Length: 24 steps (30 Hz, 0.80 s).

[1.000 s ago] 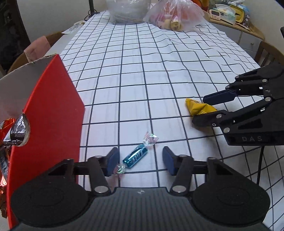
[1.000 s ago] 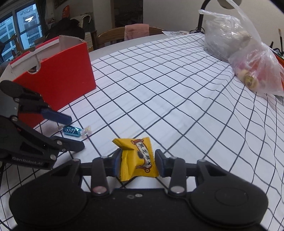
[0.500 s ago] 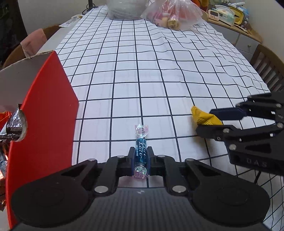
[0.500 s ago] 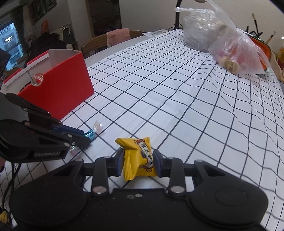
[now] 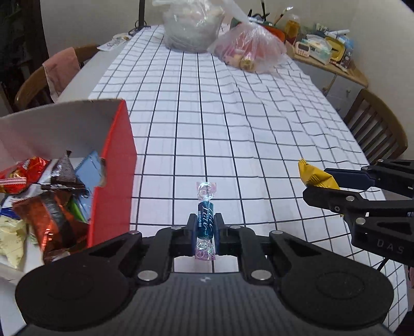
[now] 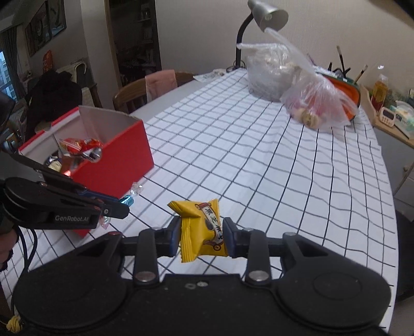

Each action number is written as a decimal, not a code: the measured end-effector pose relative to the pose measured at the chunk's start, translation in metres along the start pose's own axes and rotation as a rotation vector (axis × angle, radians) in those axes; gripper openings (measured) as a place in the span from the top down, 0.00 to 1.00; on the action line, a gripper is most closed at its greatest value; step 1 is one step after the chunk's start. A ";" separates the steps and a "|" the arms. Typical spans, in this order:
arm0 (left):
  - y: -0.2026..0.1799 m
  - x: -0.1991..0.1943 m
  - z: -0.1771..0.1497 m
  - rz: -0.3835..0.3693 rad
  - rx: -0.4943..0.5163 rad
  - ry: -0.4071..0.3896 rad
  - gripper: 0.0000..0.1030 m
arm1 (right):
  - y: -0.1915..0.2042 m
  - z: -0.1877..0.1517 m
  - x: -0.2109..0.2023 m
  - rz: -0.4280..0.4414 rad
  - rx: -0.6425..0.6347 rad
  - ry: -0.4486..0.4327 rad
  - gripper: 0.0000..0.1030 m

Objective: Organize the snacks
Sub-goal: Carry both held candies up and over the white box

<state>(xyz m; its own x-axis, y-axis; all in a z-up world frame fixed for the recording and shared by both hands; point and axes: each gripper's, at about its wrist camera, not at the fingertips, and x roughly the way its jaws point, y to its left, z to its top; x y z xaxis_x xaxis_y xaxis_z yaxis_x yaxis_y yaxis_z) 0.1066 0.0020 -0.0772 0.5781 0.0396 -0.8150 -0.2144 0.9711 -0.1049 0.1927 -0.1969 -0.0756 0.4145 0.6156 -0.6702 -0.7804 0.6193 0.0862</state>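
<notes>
My left gripper (image 5: 205, 230) is shut on a blue twist-wrapped candy (image 5: 205, 219) and holds it above the checked tablecloth, just right of the red box (image 5: 113, 181). The candy's end also shows in the right wrist view (image 6: 128, 199). My right gripper (image 6: 201, 234) is shut on a yellow snack packet (image 6: 200, 232), lifted off the table; the packet shows at the right of the left wrist view (image 5: 314, 177). The red box (image 6: 124, 155) is open at the top and holds several wrapped snacks (image 5: 38, 186).
Two clear plastic bags (image 5: 248, 49) (image 5: 192, 25) stand at the table's far end beside a desk lamp (image 6: 261, 15). Wooden chairs (image 5: 377, 129) (image 5: 51, 75) flank the table. A cluttered side shelf (image 5: 326, 51) is at the far right.
Both grippers have risen with their snacks. The left gripper, open around the blue candy one second ago, closed on it and lifted it; the box's inside is now in view.
</notes>
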 end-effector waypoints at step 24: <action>0.107 -0.119 0.003 0.016 -0.033 -0.222 0.88 | 0.137 0.063 -0.029 0.044 -0.042 -0.169 0.68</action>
<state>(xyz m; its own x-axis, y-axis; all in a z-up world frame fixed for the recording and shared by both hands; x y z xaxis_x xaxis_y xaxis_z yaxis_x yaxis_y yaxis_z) 0.0175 0.1023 0.0102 0.7328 0.1097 -0.6716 -0.2488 0.9618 -0.1145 0.1026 -0.0994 0.0020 0.4493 0.7174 -0.5324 -0.8173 0.5708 0.0794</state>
